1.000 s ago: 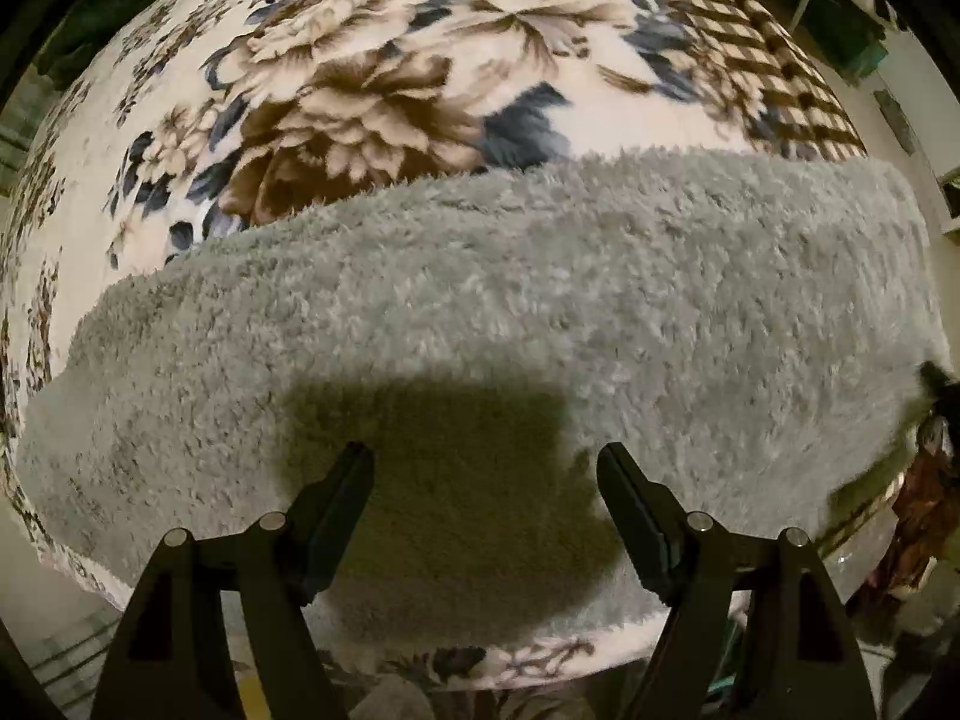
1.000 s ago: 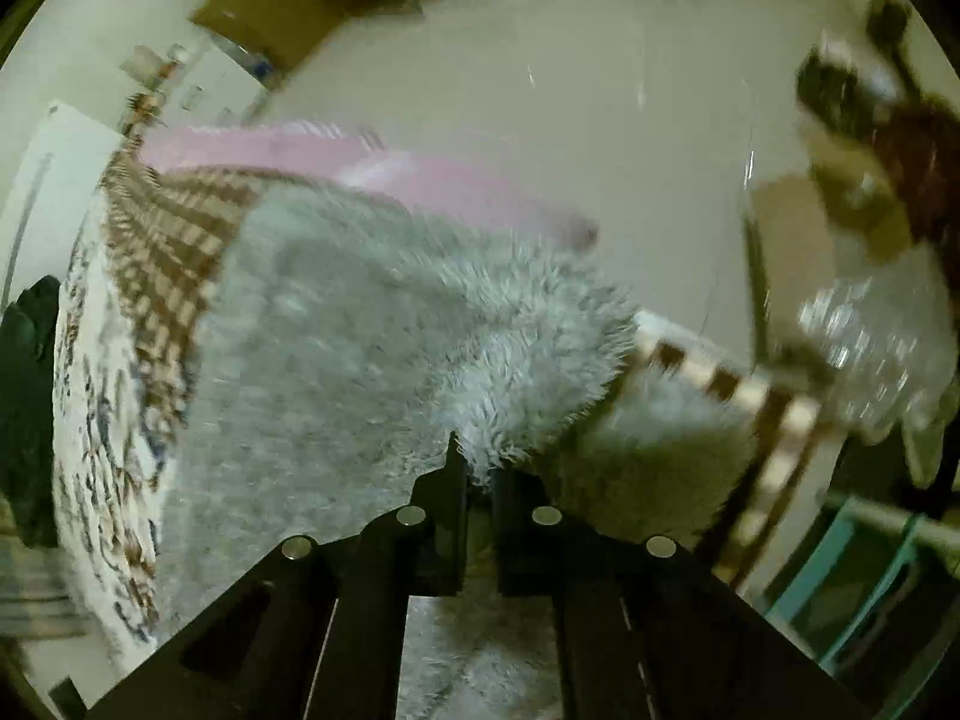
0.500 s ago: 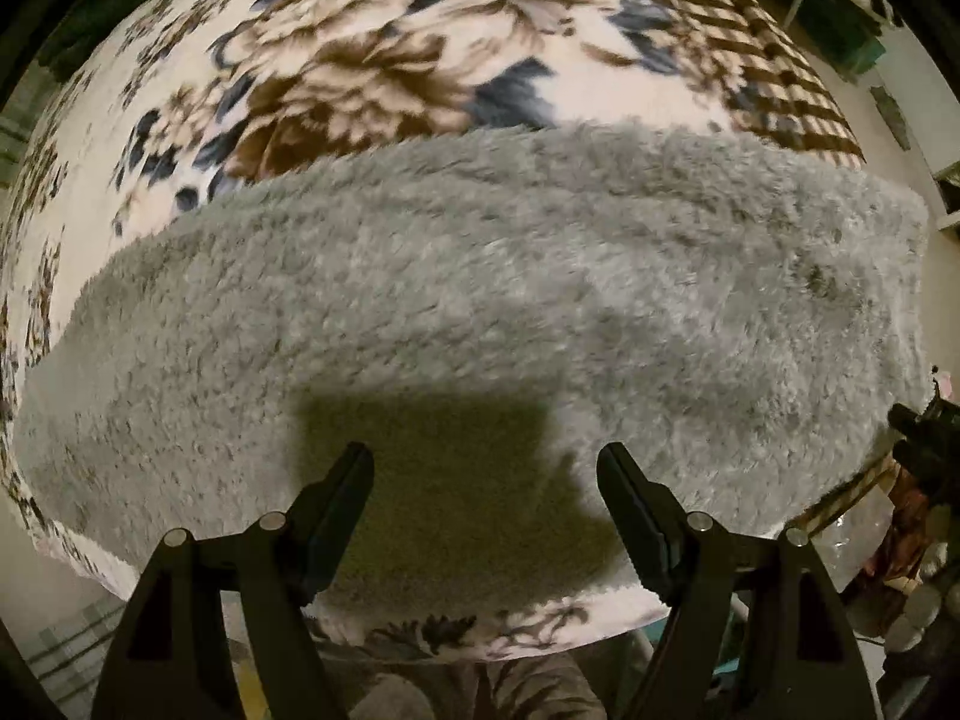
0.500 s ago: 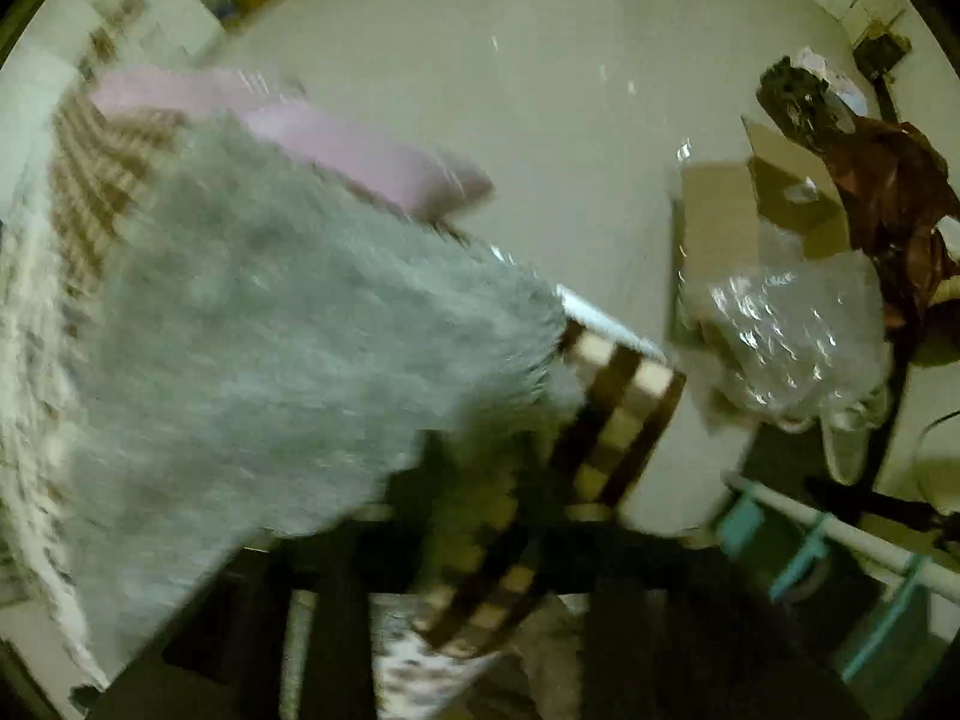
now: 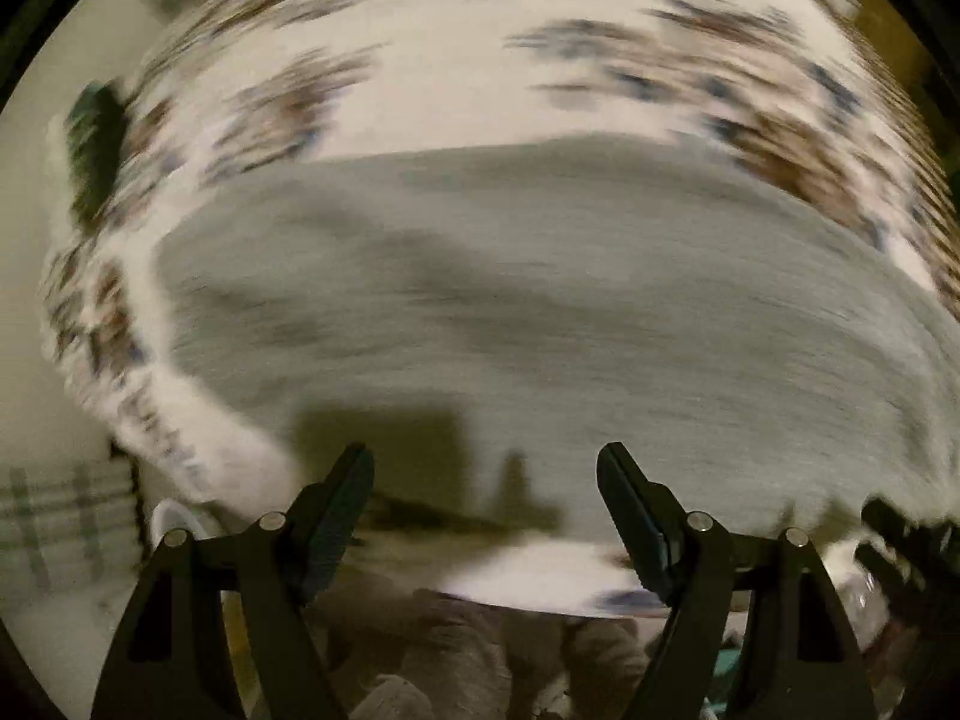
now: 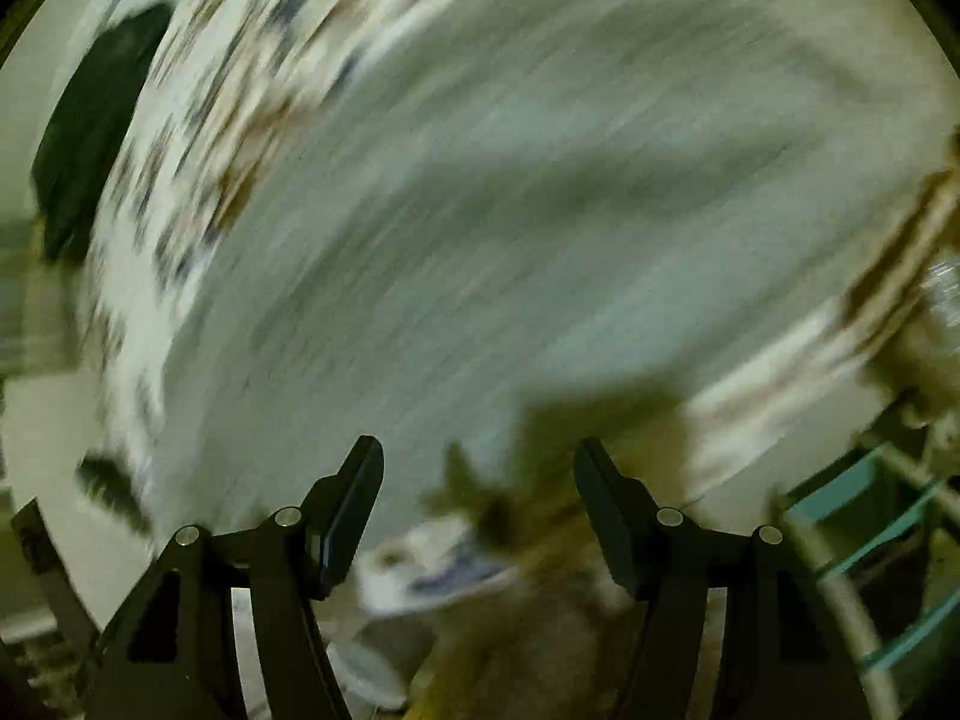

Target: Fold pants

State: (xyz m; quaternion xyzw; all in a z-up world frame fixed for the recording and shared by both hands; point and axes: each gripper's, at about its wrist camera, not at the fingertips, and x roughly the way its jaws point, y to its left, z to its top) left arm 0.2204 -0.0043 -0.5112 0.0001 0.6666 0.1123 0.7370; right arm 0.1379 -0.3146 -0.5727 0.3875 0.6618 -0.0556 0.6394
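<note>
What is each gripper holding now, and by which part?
Nothing. The left gripper is open and the right gripper is opening, both empty above the grey pants.

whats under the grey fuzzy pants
A floral bedspread lies under the grey fleece pants, showing past their far, left and near edges. Whatever lies beneath their middle is covered.

left gripper [image 5: 485, 480]: black fingers, silver screws | right gripper [image 6: 479, 474]: same

Left gripper [image 5: 485, 465] fingers spread wide, empty. Right gripper [image 6: 479, 459] fingers opening, nothing between.
</note>
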